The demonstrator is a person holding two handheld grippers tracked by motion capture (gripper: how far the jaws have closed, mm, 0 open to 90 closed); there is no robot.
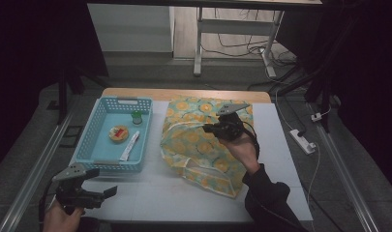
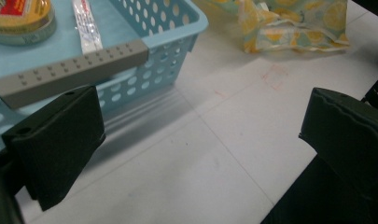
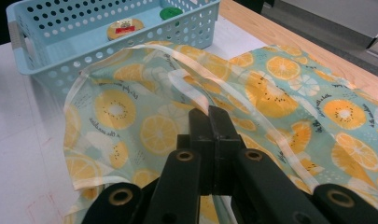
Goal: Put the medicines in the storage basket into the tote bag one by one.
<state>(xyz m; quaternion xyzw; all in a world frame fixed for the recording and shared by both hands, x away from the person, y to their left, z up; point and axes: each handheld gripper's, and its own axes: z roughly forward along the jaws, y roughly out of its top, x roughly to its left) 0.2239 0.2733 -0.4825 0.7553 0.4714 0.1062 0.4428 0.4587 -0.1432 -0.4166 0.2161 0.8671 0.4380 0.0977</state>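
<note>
Jaws of the right gripper [image 3: 210, 122] pinch the bag [image 3: 280, 93]; left gripper [image 2: 200, 140] jaws gape.

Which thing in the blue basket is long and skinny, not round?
The white packet, lying flat near the blue basket's front right corner. The yellow-lidded tin and the green-capped jar are both round.

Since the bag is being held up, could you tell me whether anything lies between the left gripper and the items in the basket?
Only the basket's near wall stands between the open left gripper and the round tin; the white table between them is bare.
</note>
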